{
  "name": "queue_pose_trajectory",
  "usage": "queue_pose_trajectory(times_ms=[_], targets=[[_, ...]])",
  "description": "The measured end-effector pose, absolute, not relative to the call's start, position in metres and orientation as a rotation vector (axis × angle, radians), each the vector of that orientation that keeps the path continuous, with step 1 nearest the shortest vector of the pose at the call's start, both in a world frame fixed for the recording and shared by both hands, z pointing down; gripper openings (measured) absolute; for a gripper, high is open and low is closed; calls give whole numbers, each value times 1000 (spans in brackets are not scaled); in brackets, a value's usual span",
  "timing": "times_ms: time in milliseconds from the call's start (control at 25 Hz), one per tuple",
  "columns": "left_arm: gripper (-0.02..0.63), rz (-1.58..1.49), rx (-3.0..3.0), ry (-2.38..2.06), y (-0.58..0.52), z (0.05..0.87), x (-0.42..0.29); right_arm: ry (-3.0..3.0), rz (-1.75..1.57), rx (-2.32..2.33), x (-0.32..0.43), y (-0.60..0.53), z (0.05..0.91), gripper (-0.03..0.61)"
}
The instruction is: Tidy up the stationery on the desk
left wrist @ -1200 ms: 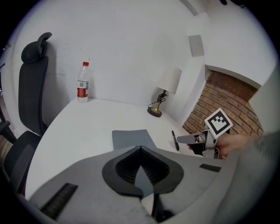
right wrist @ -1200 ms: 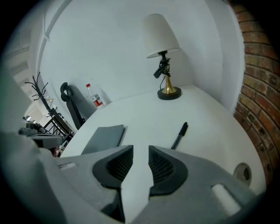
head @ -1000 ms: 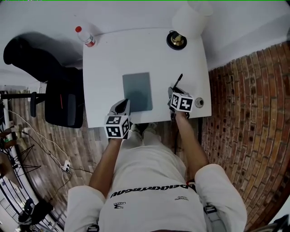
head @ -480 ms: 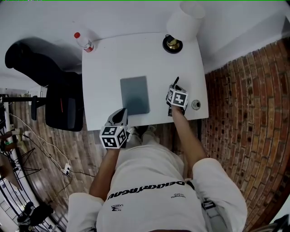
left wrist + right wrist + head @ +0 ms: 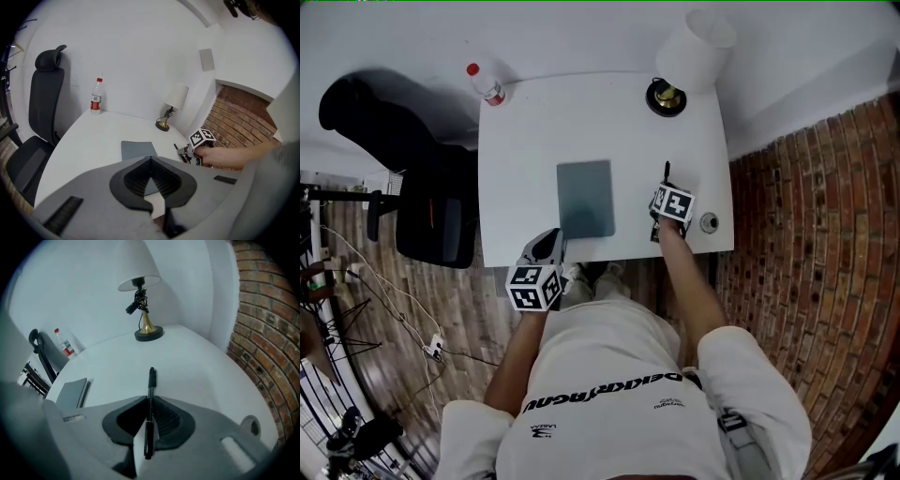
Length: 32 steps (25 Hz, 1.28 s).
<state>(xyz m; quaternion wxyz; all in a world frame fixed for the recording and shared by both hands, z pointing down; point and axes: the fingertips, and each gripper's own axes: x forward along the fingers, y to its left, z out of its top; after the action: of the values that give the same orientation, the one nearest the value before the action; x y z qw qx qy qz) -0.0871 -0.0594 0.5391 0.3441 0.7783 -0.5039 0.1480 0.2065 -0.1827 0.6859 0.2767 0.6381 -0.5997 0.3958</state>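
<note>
A black pen (image 5: 151, 380) lies on the white desk (image 5: 534, 131) near its right side, its far end showing past my right gripper (image 5: 662, 194) in the head view. My right gripper (image 5: 149, 400) has just been closing, and its jaws now press on the pen from both sides. A grey notebook (image 5: 586, 199) lies flat at the desk's middle, also seen in the left gripper view as the notebook (image 5: 138, 150). My left gripper (image 5: 553, 236) hangs shut and empty at the desk's front edge, apart from the notebook.
A table lamp (image 5: 666, 94) with a white shade stands at the far right corner, a red-capped bottle (image 5: 487, 84) at the far left corner. A round fitting (image 5: 709, 222) sits by the right front edge. A black office chair (image 5: 431, 211) stands left, a brick wall (image 5: 806, 234) right.
The right gripper has sunk onto the pen and its jaws have closed on it. The left gripper has drawn back to the desk's front edge.
</note>
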Motion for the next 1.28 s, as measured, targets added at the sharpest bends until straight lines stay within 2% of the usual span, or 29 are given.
queue_pose_trajectory(times_ms=[280,560,920,1280], targets=[[-2,379,2032,-1307,-58,538,-89,-1682,1080,1713,195,-181,665,37],[-2,363,2056,-1307,-57,530,-91,-1818,1047,1607,146,-166,647,38],[-2,354,2075,-1322,-51,527,-94,-1921,1060,1466,92,-157,651,38],[-2,336,2056,-1353,-46,524,-109,-1910,1191,1423,70,-150,672,38]])
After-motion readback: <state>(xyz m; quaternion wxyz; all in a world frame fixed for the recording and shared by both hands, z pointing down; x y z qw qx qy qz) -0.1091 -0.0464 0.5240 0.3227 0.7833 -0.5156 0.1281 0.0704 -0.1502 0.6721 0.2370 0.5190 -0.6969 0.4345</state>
